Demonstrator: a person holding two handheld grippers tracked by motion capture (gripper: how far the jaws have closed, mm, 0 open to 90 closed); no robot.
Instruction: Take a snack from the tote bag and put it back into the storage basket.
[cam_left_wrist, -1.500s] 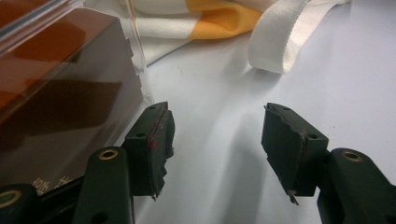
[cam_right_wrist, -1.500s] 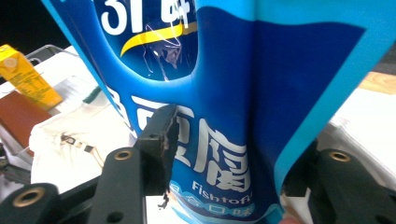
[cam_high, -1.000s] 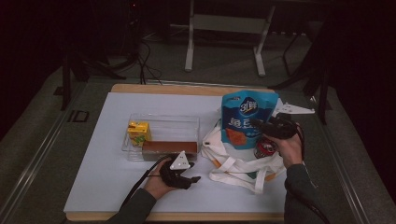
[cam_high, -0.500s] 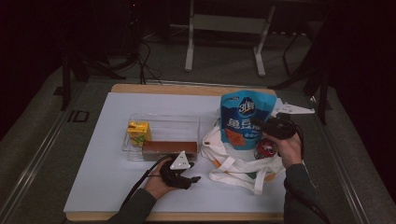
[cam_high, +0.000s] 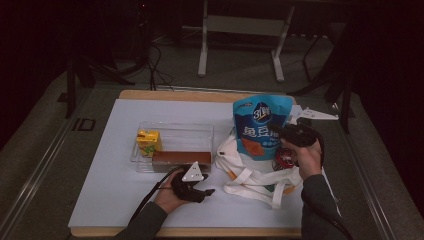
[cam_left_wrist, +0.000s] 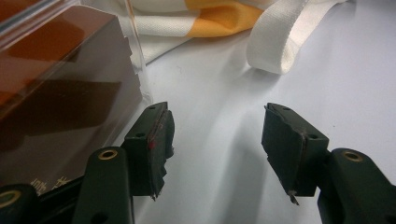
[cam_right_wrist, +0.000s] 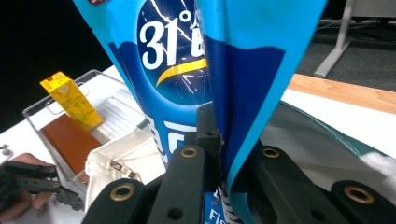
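Observation:
A blue snack bag (cam_high: 260, 125) stands upright in the mouth of a white and orange tote bag (cam_high: 250, 172). My right gripper (cam_high: 284, 131) is at the bag's right edge. Its jaws have just been closing with the bag (cam_right_wrist: 177, 56) between them, and the right gripper (cam_right_wrist: 219, 135) now pinches the bag's side seam. My left gripper (cam_high: 201, 189) rests low on the white table in front of a clear container (cam_high: 172, 131). In its own view the left gripper (cam_left_wrist: 215, 140) stands open with nothing between its pads.
The clear container (cam_right_wrist: 35, 109) holds a yellow juice carton (cam_high: 148, 141) and a brown box (cam_high: 180, 157). The box (cam_left_wrist: 60, 93) is just left of my left jaw, behind the clear wall. A red round item (cam_high: 286, 157) lies in the tote. A tote strap (cam_left_wrist: 280, 42) lies ahead.
The right gripper's jaws have closed onto the blue bag's edge. Both hands have stayed where they were.

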